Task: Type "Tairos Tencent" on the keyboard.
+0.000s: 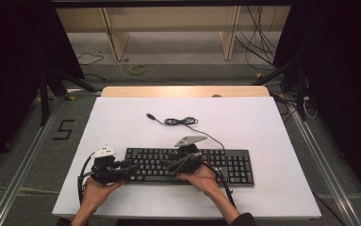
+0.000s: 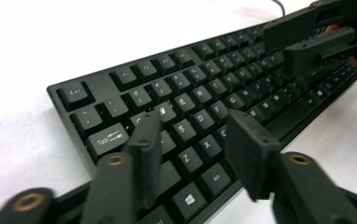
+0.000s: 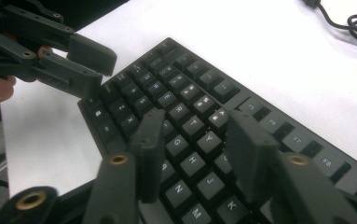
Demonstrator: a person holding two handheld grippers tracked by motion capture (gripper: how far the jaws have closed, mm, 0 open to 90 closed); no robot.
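A black keyboard (image 1: 234, 162) lies along the near part of the white table (image 1: 121, 122). Its cable (image 1: 183, 121) is coiled behind it, with the USB plug (image 1: 151, 116) lying loose on the table. My left gripper (image 1: 130, 168) hovers over the keyboard's left end, jaws apart with nothing between them. In the left gripper view the left gripper (image 2: 192, 126) sits above the letter keys of the keyboard (image 2: 204, 88). My right gripper (image 1: 166, 165) points left over the middle keys, also open and holding nothing. The right gripper (image 3: 192, 126) faces the left gripper (image 3: 92, 65) over the keyboard (image 3: 181, 102).
A wooden strip (image 1: 185, 91) borders the table's far edge. Behind it are a wooden frame (image 1: 117, 42), loose floor cables (image 1: 263, 42) and dark stands on both sides. The cable coil (image 3: 353, 21) lies on the tabletop beyond the keyboard.
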